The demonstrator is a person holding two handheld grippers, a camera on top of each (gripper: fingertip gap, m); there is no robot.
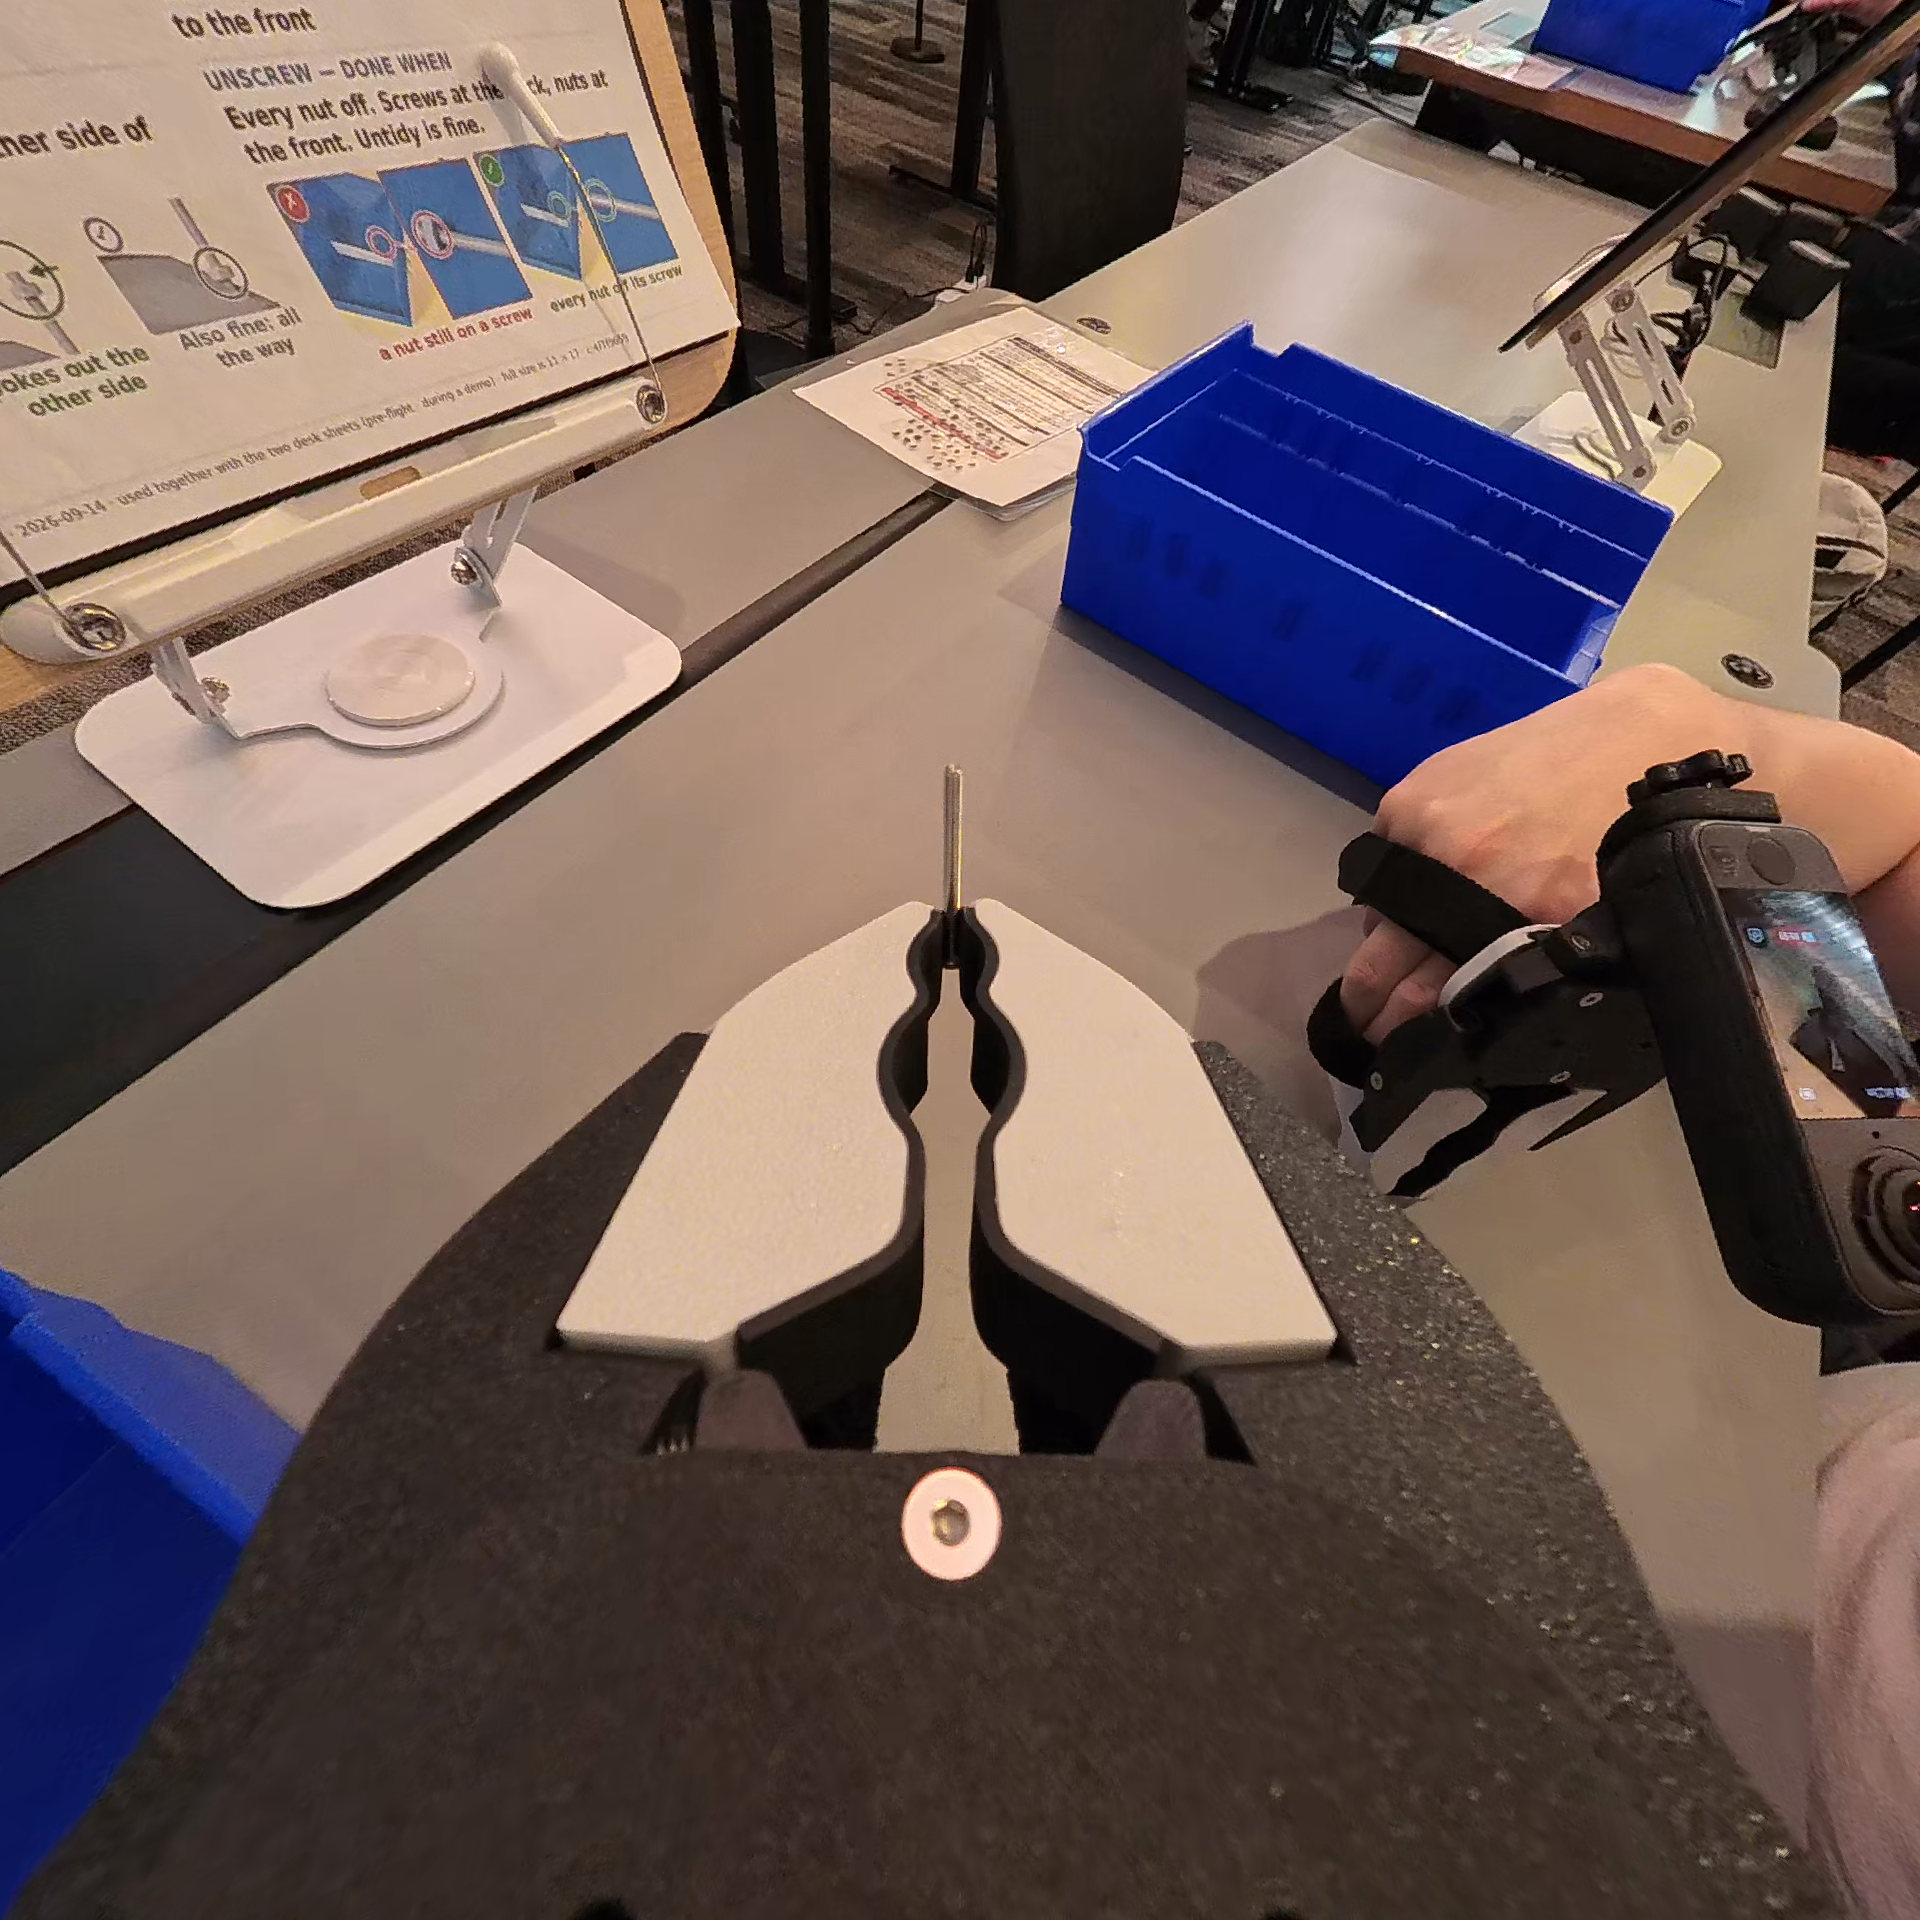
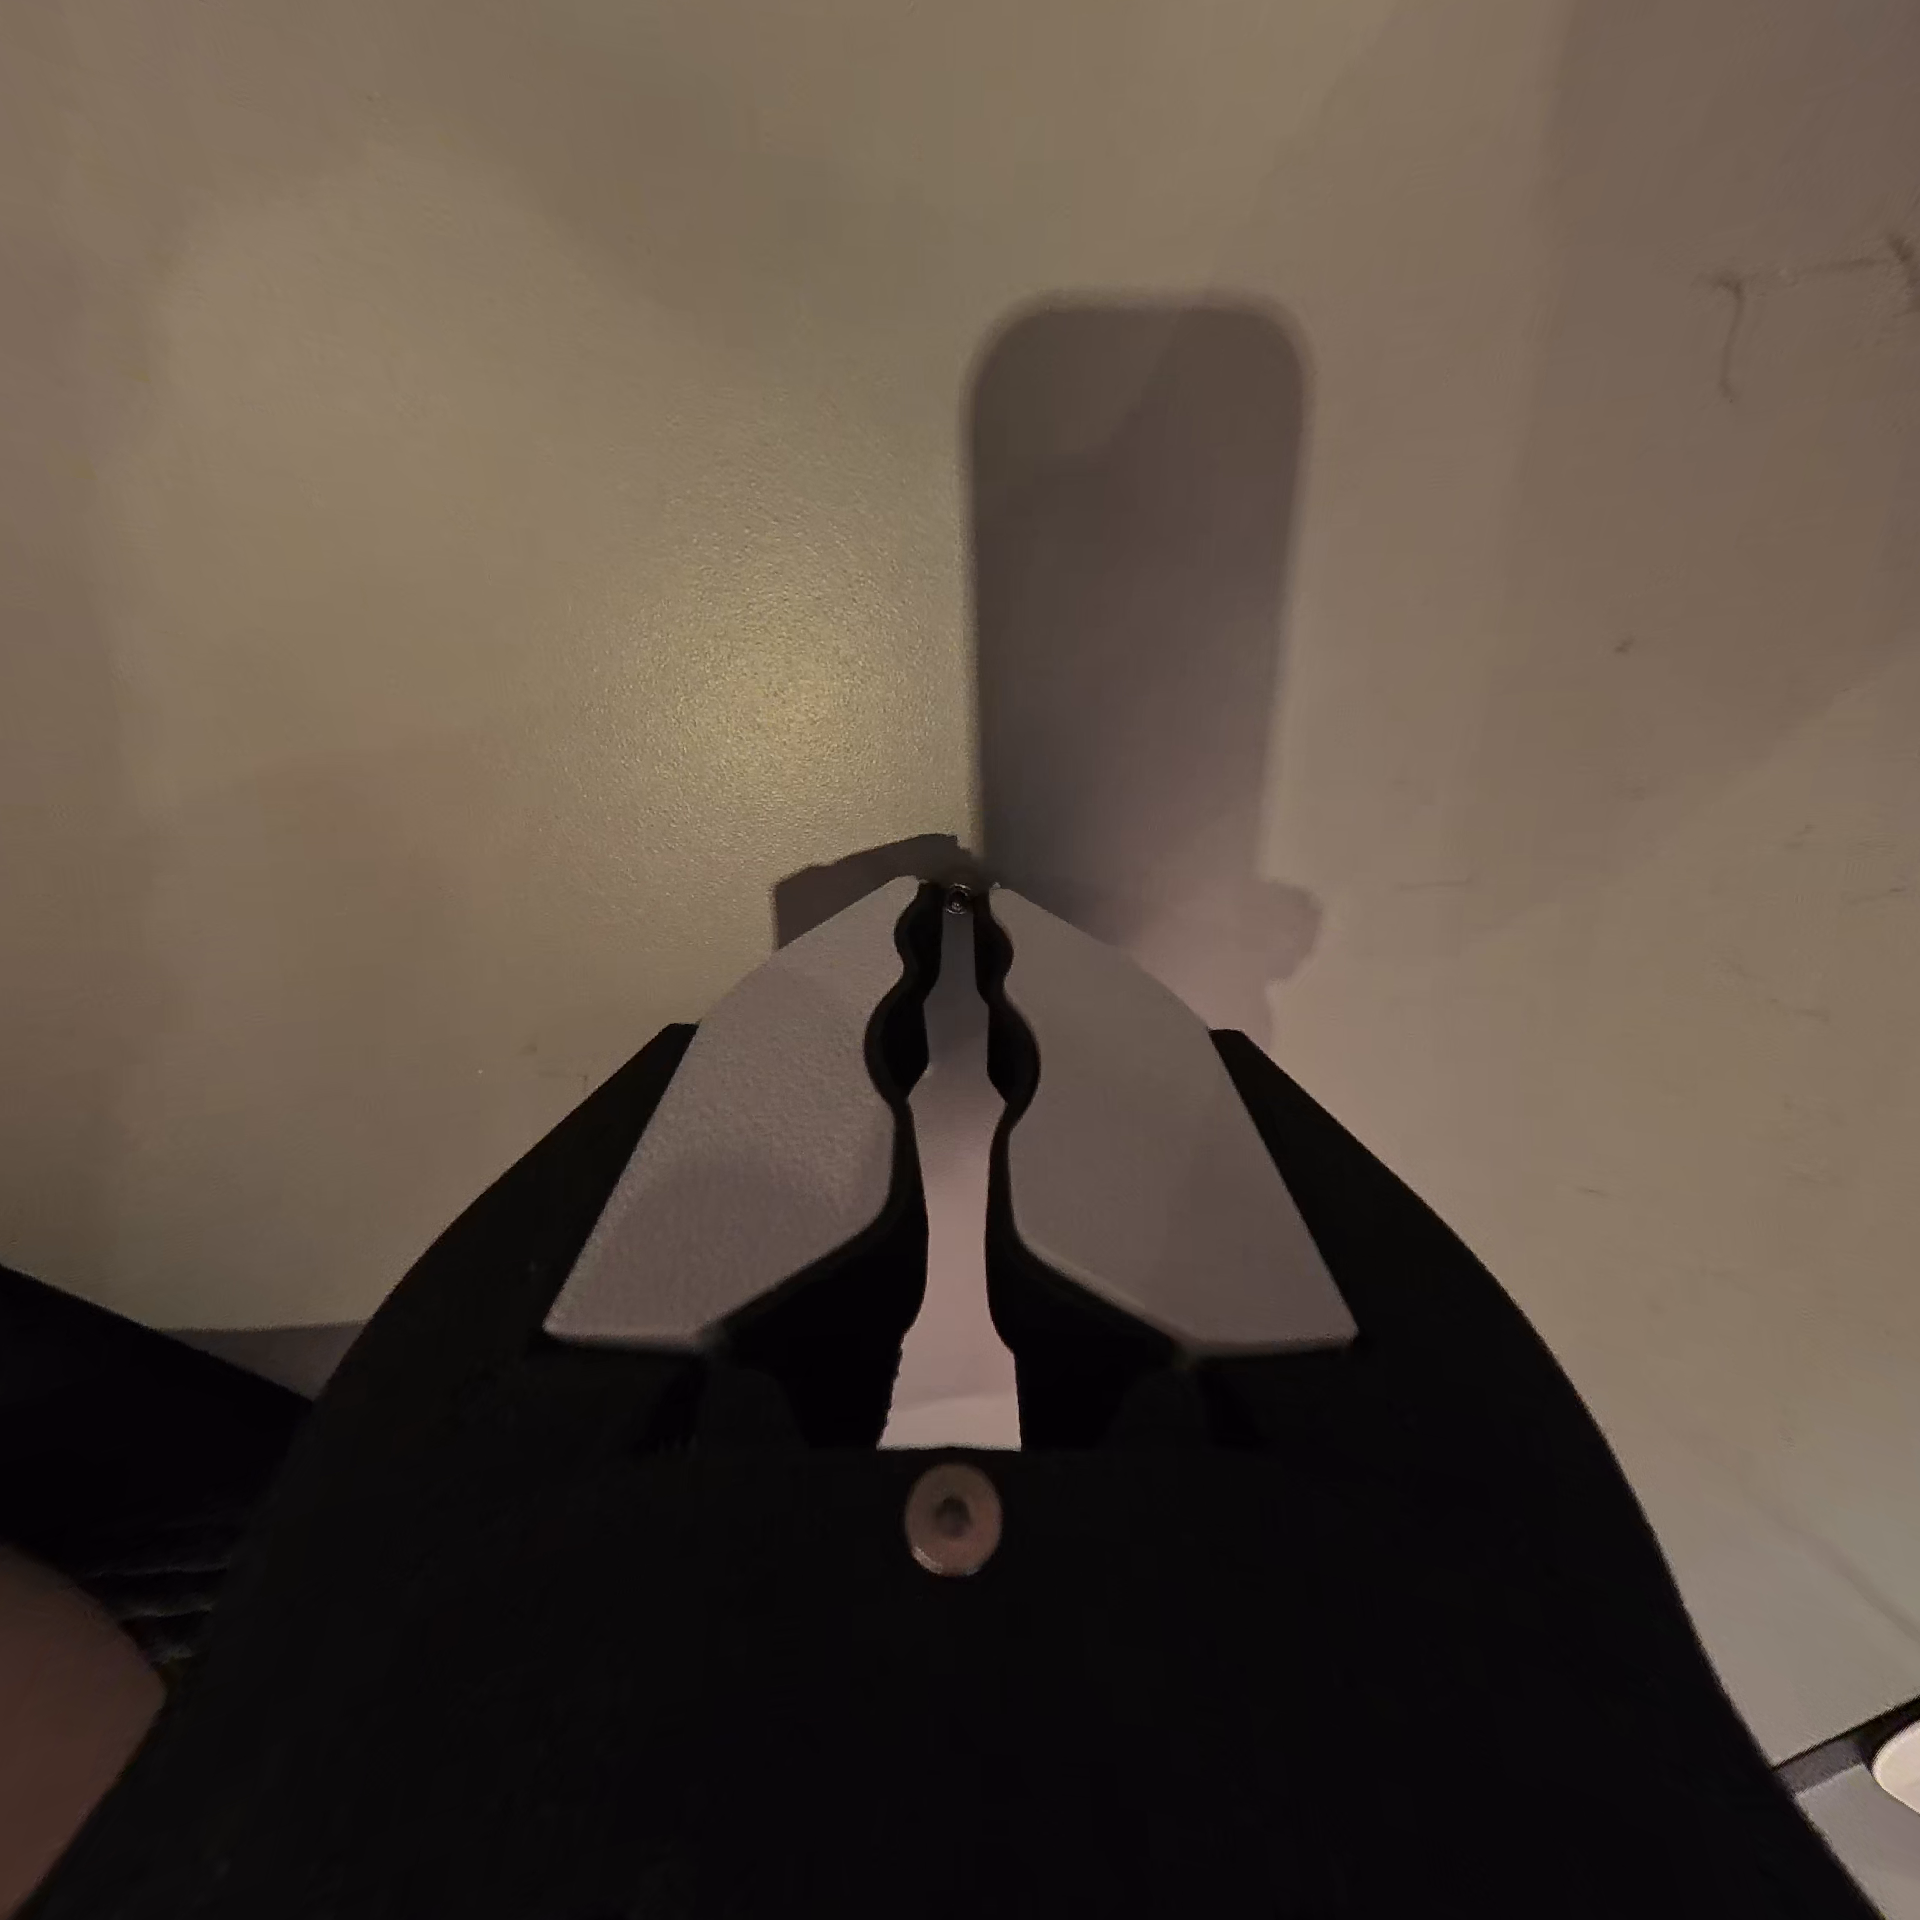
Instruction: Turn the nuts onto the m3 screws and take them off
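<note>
My left gripper (image 1: 951, 914) is shut on a thin silver screw (image 1: 952, 831), which sticks out forward past the fingertips over the grey table (image 1: 831, 707). My right gripper (image 2: 956, 894) is shut on a tiny dark nut (image 2: 956, 900) at its fingertips, pointed down close to the table surface (image 2: 520, 623), where it casts a dark shadow. The right gripper also shows in the left wrist view (image 1: 1397, 1169) at the right, held by a hand (image 1: 1507, 821), tips down near the table, well to the right of the screw.
A blue divided bin (image 1: 1351, 561) stands at the back right. A white stand (image 1: 395, 707) holds an instruction sheet (image 1: 312, 229) at the back left. A printed paper sheet (image 1: 987, 400) lies behind the bin. Another blue bin edge (image 1: 94, 1507) is at the lower left. Spacing between my two grippers at the tips: around 25 cm.
</note>
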